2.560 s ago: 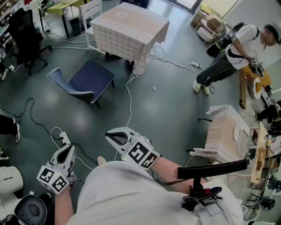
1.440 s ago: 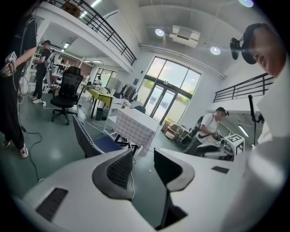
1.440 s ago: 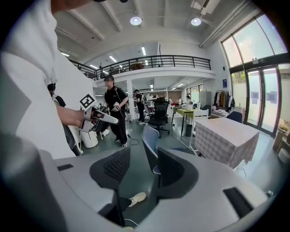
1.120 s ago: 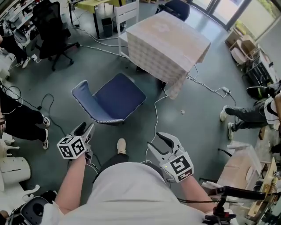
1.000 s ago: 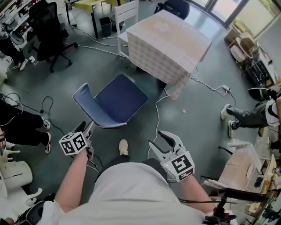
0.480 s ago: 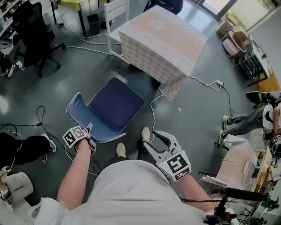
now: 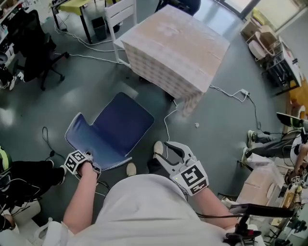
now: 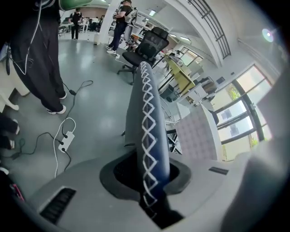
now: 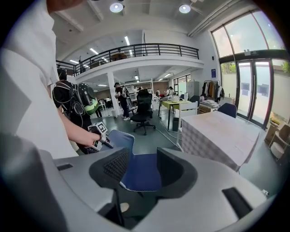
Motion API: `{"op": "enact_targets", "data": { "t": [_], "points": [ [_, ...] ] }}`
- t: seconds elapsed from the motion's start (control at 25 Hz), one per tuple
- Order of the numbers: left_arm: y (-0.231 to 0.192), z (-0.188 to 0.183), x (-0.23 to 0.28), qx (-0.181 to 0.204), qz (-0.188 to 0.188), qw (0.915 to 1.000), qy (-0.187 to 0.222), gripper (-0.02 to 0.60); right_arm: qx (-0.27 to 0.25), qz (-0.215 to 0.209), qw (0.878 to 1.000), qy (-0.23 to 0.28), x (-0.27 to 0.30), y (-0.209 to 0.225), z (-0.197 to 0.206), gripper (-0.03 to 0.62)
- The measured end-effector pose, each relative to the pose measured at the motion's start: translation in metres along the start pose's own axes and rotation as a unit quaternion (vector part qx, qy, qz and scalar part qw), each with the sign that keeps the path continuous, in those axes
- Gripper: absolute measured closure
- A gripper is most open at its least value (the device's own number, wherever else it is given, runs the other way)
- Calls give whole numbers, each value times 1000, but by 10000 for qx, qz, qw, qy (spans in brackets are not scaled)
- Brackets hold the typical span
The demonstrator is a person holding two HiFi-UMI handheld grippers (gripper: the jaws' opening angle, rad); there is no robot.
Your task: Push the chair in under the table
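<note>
Quickly: blue chair [image 7: 115,127] stands on the grey floor [image 7: 216,120], out from the table [image 7: 175,45], not pushed in. Seat front faces the table's near side, at a slant; backrest is toward the person. The table has a pale checked cloth hanging down its sides.

Left gripper [image 7: 87,157] is at the top corner of the backrest, pointing steeply down. In the left gripper view its fingers [image 8: 118,174] have just been closing and now press on the backrest's edge, the one with white zigzag stitching, which runs up between them. So the grip is narrow and on the chair.

Right gripper [image 7: 163,152] hangs over the floor just off the seat's front corner, touching nothing. In the right gripper view its fingers [image 9: 171,168] are wide apart with nothing between them; the blue seat shows through the gap farther off, and the left gripper is visible on the backrest.

A white cable [image 7: 169,117] trails across the floor beside the chair. A white chair [image 7: 118,13] stands at the table's far side.
</note>
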State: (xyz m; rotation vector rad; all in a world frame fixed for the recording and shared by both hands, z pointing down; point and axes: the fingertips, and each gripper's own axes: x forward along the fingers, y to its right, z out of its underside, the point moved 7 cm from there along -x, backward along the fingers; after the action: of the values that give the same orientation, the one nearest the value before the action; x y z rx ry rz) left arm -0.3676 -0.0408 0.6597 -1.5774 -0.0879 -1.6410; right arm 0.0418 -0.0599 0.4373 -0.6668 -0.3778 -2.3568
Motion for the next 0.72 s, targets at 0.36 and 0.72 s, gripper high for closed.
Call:
{"op": "enact_targets", "data": {
  "t": [0.36,0.72],
  "points": [
    [75,8,39,-83,106,9999,35,511,152,-181,9997,-75,4,87,-3,396],
    [152,3,82,-119,155,9998,35,512,361,-61,9993,-76,-8,152,5,396]
  ]
}}
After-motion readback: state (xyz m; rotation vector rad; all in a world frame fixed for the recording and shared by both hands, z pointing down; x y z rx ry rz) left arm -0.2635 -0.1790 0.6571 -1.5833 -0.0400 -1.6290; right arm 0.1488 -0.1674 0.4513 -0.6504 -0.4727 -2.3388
